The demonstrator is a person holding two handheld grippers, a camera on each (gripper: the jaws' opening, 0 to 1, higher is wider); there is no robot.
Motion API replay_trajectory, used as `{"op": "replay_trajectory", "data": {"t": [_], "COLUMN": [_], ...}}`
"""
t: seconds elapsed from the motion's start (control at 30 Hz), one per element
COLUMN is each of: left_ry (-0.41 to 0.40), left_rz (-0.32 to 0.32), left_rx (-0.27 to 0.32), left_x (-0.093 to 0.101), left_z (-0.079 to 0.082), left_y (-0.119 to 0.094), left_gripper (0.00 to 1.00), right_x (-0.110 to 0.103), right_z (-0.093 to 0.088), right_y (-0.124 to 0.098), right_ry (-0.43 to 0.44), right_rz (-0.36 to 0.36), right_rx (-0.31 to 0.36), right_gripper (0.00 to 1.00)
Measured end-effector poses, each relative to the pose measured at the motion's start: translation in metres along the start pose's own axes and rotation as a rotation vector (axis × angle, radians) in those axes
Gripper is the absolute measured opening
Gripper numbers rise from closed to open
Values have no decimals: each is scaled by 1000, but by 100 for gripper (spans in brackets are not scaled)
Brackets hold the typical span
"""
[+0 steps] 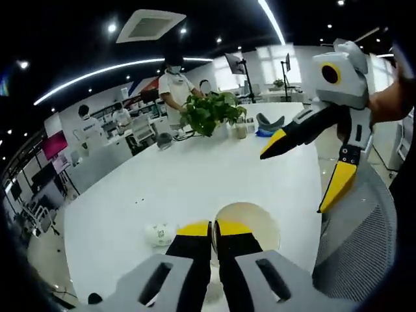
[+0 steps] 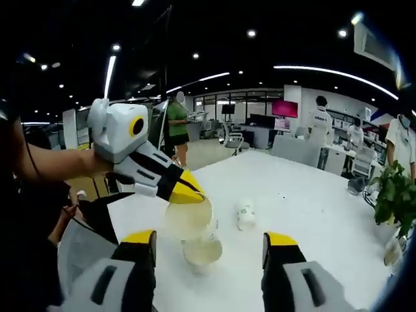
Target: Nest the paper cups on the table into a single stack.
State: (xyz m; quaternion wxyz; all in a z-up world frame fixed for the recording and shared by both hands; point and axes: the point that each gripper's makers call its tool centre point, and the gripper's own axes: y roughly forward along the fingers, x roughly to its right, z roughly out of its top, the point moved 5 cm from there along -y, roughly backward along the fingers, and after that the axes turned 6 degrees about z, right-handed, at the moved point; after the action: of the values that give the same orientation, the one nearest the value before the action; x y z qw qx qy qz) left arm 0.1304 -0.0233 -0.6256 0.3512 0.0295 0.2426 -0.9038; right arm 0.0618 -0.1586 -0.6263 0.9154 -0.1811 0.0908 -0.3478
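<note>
- My left gripper [image 2: 188, 188] has its yellow-tipped jaws pinched tight on the rim of a paper cup [image 2: 188, 218], the wall caught between them; in the left gripper view the two tips meet at the near edge of the cup's open mouth [image 1: 250, 221].
- I hold that cup upright, lifted over a second upright cup [image 2: 203, 250] on the white table [image 2: 312, 214]. I judge that keeps the mouths lined up for nesting.
- My right gripper [image 2: 211, 250] has its jaws wide apart and holds nothing; it waits near the standing cup, probably to steady it.
- A third cup [image 2: 245, 213] lies on its side just beyond, not yet gathered.
- A potted plant [image 1: 211, 114] stands well apart at the far end.
</note>
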Motion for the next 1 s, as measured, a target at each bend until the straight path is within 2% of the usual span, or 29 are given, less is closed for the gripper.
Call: {"op": "replay_trajectory", "data": {"t": [0.23, 0.33, 0.47, 0.6, 0.83, 1.0], "left_ry": [-65, -132, -132, -172, -215, -209], "left_rz": [-1, -30, -29, -55, -103, -117], "left_rx": [-40, -35, -38, -43, -88, -113], "left_x": [-12, -11, -11, -7, 2, 7], "left_z": [-10, -9, -8, -8, -22, -28], "left_y": [2, 2, 4, 7, 18, 26], "left_gripper": [0, 0, 0, 0, 0, 0], "right_x": [1, 1, 1, 1, 0, 1], "right_z": [-14, -19, -25, -29, -36, -39], "right_y": [-2, -2, -1, -2, -5, -7], "right_ry": [22, 9, 12, 12, 20, 28], "right_rz": [-14, -19, -26, -36, -52, -57], "right_rx": [23, 6, -1, -5, -10, -12], "right_gripper": [73, 74, 74, 74, 74, 74]}}
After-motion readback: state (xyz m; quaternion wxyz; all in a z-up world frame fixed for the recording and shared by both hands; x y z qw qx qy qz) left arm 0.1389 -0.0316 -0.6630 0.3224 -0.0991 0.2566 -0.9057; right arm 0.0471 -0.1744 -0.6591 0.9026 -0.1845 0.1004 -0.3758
